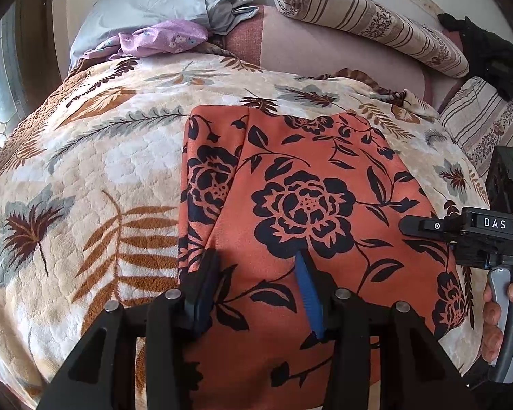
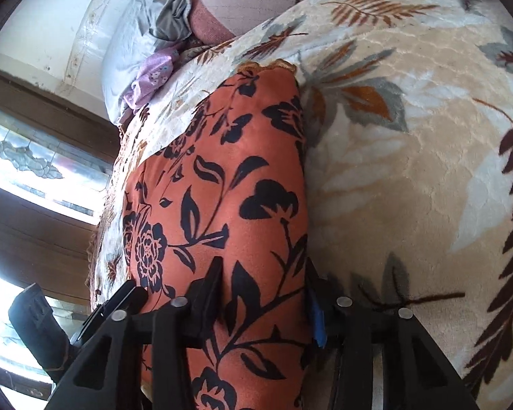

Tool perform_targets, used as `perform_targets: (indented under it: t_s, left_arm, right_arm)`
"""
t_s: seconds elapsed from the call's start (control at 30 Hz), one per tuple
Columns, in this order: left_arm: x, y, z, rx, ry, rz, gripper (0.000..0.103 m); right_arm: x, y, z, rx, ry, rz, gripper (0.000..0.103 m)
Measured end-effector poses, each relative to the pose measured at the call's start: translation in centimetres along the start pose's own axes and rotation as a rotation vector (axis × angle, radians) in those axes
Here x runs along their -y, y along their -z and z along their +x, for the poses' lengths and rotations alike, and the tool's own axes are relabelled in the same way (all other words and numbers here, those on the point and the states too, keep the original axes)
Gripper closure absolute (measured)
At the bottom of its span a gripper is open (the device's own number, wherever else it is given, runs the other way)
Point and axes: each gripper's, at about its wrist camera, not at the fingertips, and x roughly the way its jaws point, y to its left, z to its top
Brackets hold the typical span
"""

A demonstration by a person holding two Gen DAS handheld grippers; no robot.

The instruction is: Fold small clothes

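An orange garment with black flowers (image 1: 301, 201) lies folded flat on the leaf-print blanket (image 1: 95, 177). My left gripper (image 1: 256, 256) is open just above the garment's near part, one finger on each side of a fold line, holding nothing. My right gripper (image 2: 263, 270) is open over the garment's right edge (image 2: 222, 188), its fingers apart with the cloth between them. The right gripper's body (image 1: 485, 235) also shows in the left wrist view at the garment's right side, held by a hand.
A grey-blue pillow (image 1: 154, 3) and a purple flowered cloth (image 1: 157, 39) lie at the bed's head. A striped bolster (image 1: 369, 20) and a dark cloth (image 1: 489, 54) lie at the far right. A wooden window frame (image 2: 34, 205) stands left of the bed.
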Motion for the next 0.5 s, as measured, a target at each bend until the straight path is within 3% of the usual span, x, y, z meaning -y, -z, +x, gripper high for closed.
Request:
perform_targets:
  t_s: [0.5]
  left_arm:
    - [-0.4, 0.4, -0.4, 0.018, 0.004, -0.026, 0.056]
  right_arm:
    - [-1.3, 6.8, -3.7, -0.026, 0.077, -0.105, 0.048]
